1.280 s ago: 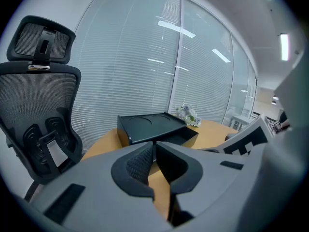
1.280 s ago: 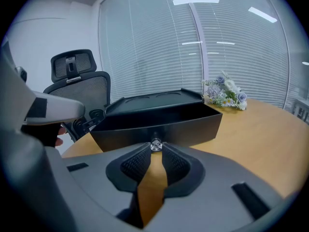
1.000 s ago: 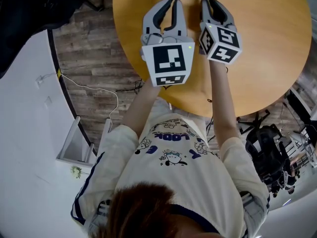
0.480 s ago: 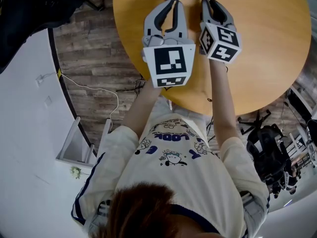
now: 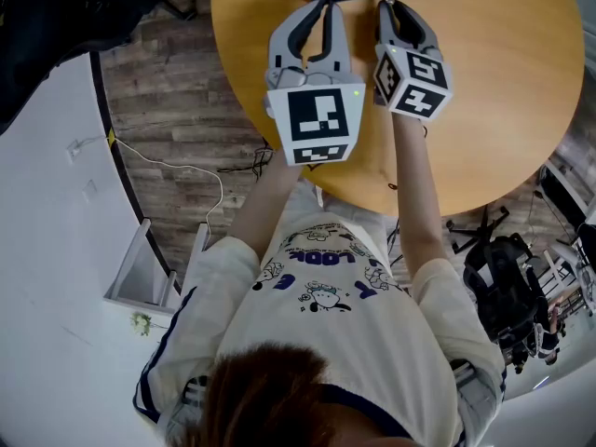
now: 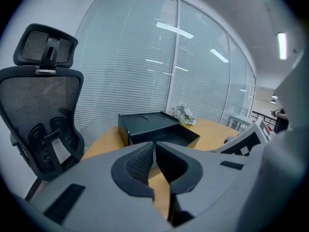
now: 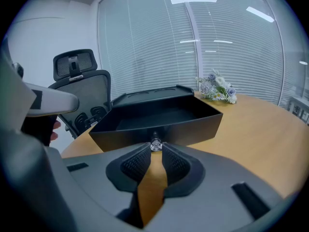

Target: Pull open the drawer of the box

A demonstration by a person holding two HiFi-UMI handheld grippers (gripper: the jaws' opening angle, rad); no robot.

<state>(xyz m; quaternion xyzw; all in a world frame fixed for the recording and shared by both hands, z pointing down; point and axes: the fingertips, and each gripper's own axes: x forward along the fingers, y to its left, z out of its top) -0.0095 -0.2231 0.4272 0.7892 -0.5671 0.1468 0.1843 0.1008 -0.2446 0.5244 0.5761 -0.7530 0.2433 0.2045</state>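
Both forearms reach straight forward, side by side, over the table [image 5: 503,91]. The right gripper [image 7: 155,150] grasps the one knob [image 7: 155,144] on the drawer [image 7: 193,124], which stands open from the single box [image 6: 145,121] at the table's far edge. The left gripper [image 6: 154,148], clenched on nothing, hovers near the box.

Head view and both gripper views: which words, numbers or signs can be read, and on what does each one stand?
"LOOK": blue print on the T-shirt, seen upside down.
Other blue print on the shirt: too small to read.
Marker cubes: square patterns only, no letters.
Black box and drawer knob: no print seen.
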